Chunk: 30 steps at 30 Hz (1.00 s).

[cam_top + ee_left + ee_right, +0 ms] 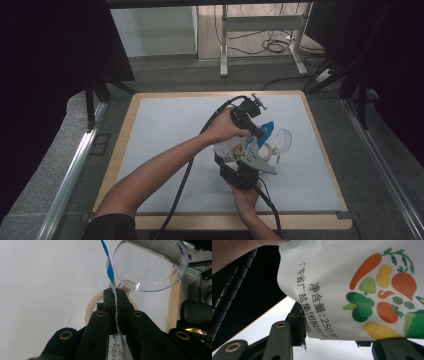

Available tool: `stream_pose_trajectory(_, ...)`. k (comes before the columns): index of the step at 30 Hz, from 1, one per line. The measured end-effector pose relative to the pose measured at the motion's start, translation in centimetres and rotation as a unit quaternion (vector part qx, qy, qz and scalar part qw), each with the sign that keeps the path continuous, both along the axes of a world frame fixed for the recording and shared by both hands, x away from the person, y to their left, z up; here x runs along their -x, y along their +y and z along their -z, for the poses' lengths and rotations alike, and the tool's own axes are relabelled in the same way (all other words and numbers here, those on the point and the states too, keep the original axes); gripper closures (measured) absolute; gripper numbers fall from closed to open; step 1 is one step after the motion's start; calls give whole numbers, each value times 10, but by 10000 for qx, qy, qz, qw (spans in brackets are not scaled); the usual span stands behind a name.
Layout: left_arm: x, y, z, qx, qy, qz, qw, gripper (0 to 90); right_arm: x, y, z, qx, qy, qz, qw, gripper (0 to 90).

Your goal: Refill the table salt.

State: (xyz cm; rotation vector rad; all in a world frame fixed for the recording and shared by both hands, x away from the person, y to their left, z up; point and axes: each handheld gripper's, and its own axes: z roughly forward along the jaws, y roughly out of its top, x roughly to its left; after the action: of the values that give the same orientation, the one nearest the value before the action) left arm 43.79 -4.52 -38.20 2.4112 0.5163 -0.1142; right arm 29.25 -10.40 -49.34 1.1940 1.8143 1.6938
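A white bag point(235, 149) with a blue top and printed vegetables hangs above the mat, held from both ends. My left gripper point(259, 133) reaches in from the upper left and is shut on the bag's thin blue-and-white top seam point(110, 275). In its own view the left gripper point(116, 293) has its jaws tight together around that seam. My right gripper point(236, 159) comes up from below, jaws closed on the bag's lower end. The right gripper point(330, 337) pinches the bag point(352, 285) between its two pads.
A clear round bowl point(283, 139) point(150, 265) and a beige tape roll point(268, 150) point(91, 307) lie just right of the bag. The light grey mat point(165, 130) covers a wooden board point(240, 222). A desk frame and cables stand beyond the far edge.
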Motion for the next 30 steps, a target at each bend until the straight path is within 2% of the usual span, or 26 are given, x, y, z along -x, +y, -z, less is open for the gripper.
stream_pose_trajectory(30, 0, 1, 1, 29, 15, -1, 10000, 898, -1, 0, 1, 21, 7, -6, 10000, 531)
